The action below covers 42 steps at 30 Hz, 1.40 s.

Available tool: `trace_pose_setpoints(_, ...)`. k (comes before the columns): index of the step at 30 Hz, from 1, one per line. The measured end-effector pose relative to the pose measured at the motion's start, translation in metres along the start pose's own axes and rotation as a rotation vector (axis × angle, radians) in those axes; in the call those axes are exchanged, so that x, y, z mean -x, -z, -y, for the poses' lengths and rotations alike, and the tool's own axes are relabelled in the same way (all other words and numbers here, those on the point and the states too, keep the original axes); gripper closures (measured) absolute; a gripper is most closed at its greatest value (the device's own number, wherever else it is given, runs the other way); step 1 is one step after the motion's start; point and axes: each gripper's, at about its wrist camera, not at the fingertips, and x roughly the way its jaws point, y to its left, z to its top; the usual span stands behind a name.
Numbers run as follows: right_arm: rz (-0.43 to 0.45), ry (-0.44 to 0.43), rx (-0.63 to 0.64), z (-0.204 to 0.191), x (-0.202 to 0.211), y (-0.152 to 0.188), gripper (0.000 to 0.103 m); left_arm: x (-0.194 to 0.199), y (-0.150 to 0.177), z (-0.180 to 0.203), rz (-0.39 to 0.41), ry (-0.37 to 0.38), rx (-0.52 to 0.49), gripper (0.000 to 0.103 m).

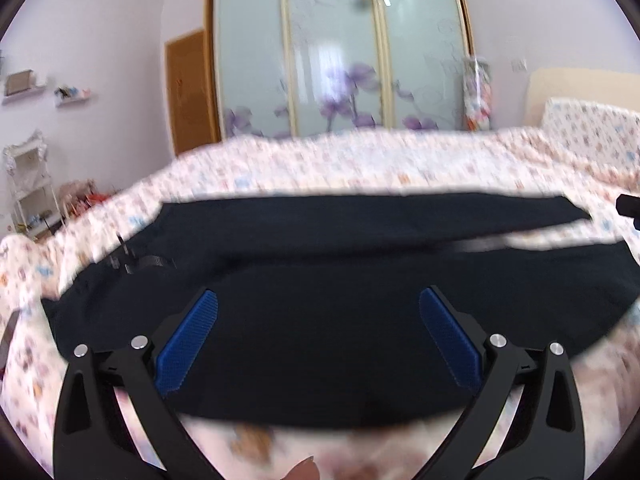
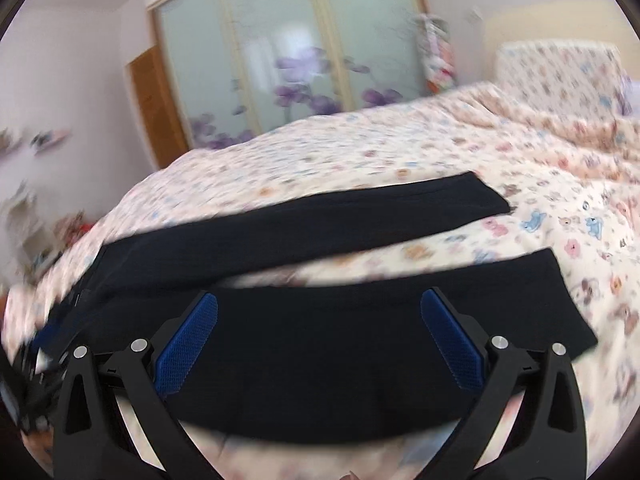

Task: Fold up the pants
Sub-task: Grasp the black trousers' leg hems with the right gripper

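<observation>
Pants (image 1: 320, 312) lie flat on bedspread (image 1: 360, 164), legs apart.

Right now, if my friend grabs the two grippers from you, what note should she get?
Left gripper: open, holding nothing, over the near leg by the waist end.
Right gripper: open, holding nothing, over the near leg closer to the hems.
The dark pants lie flat on the flowery bedspread, waist to the left, both legs stretched right and spread apart, with bedspread showing between them.
Done: pants laid out.
Left: every fold. Probably bring one leg onto the other first, then fold hems toward the waist.
</observation>
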Motion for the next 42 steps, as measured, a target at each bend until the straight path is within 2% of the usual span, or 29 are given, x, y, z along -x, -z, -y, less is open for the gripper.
trace_pose_setpoints(2, -0.012, 0.051, -0.064, 0.021, -0.025, -0.029, 0.001, -0.011, -0.007, -0.01, 0.012, -0.04, 0.041, 0.002)
trace_pose_setpoints(4, -0.03, 0.112, -0.126, 0.042, -0.054, -0.06, 0.001, -0.023, -0.01, -0.028, -0.016, -0.046, 0.124, 0.002)
trace_pose_setpoints(6, -0.043, 0.14, -0.17, 0.062, -0.081, -0.084, 0.001, -0.031, -0.006, -0.044, -0.036, -0.06, 0.219, 0.002)
trace_pose_setpoints(9, -0.07, 0.169, -0.262, 0.096, -0.128, -0.116, 0.001, -0.035, -0.003, -0.056, -0.056, -0.064, 0.276, 0.002)
trace_pose_setpoints(12, -0.064, 0.157, -0.376, 0.13, -0.165, -0.135, 0.001, -0.032, 0.001, -0.051, -0.041, -0.045, 0.25, 0.002)
trace_pose_setpoints(13, -0.065, 0.143, -0.399, 0.138, -0.174, -0.139, 0.003, -0.029, 0.002, -0.046, -0.033, -0.037, 0.227, 0.002)
trace_pose_setpoints(14, -0.064, 0.131, -0.414, 0.147, -0.186, -0.143, 0.01, -0.03, 0.002, -0.044, -0.03, -0.035, 0.212, 0.002)
trace_pose_setpoints(15, -0.07, 0.135, -0.41, 0.152, -0.195, -0.146, 0.012, -0.028, 0.001, -0.038, -0.02, -0.032, 0.186, 0.002)
trace_pose_setpoints(17, -0.088, 0.162, -0.37, 0.161, -0.215, -0.153, 0.022, -0.028, 0.001, -0.032, -0.014, -0.003, 0.144, 0.002)
trace_pose_setpoints(20, -0.082, 0.234, -0.29, 0.166, -0.231, -0.156, 0.036, -0.031, 0.004, -0.017, -0.044, 0.059, 0.081, 0.002)
trace_pose_setpoints(24, -0.031, 0.331, -0.234, 0.181, -0.237, -0.16, 0.036, -0.036, 0.006, -0.013, -0.07, 0.061, 0.063, 0.002)
trace_pose_setpoints(28, -0.102, 0.363, -0.261, 0.199, -0.261, -0.151, 0.041, -0.041, 0.009, -0.014, -0.087, 0.084, 0.072, 0.002)
trace_pose_setpoints(30, -0.142, 0.369, -0.255, 0.205, -0.273, -0.144, 0.049, -0.044, 0.009, -0.012, -0.1, 0.1, 0.069, 0.002)
trace_pose_setpoints(31, -0.185, 0.37, -0.257, 0.208, -0.282, -0.14, 0.06, -0.045, 0.009, -0.01, -0.103, 0.103, 0.065, 0.002)
trace_pose_setpoints(32, -0.203, 0.369, -0.259, 0.209, -0.286, -0.136, 0.069, -0.045, 0.009, -0.01, -0.103, 0.107, 0.062, 0.002)
trace_pose_setpoints(33, -0.203, 0.355, -0.267, 0.21, -0.286, -0.133, 0.074, -0.045, 0.009, -0.009, -0.101, 0.113, 0.06, 0.002)
trace_pose_setpoints(34, -0.172, 0.312, -0.28, 0.211, -0.28, -0.131, 0.08, -0.045, 0.009, -0.009, -0.099, 0.116, 0.061, 0.002)
trace_pose_setpoints(37, -0.077, 0.243, -0.277, 0.204, -0.257, -0.131, 0.083, -0.046, 0.01, -0.013, -0.101, 0.127, 0.082, 0.002)
trace_pose_setpoints(42, 0.099, -0.004, -0.262, 0.184, -0.184, -0.129, 0.083, -0.051, 0.011, -0.026, -0.114, 0.148, 0.145, 0.002)
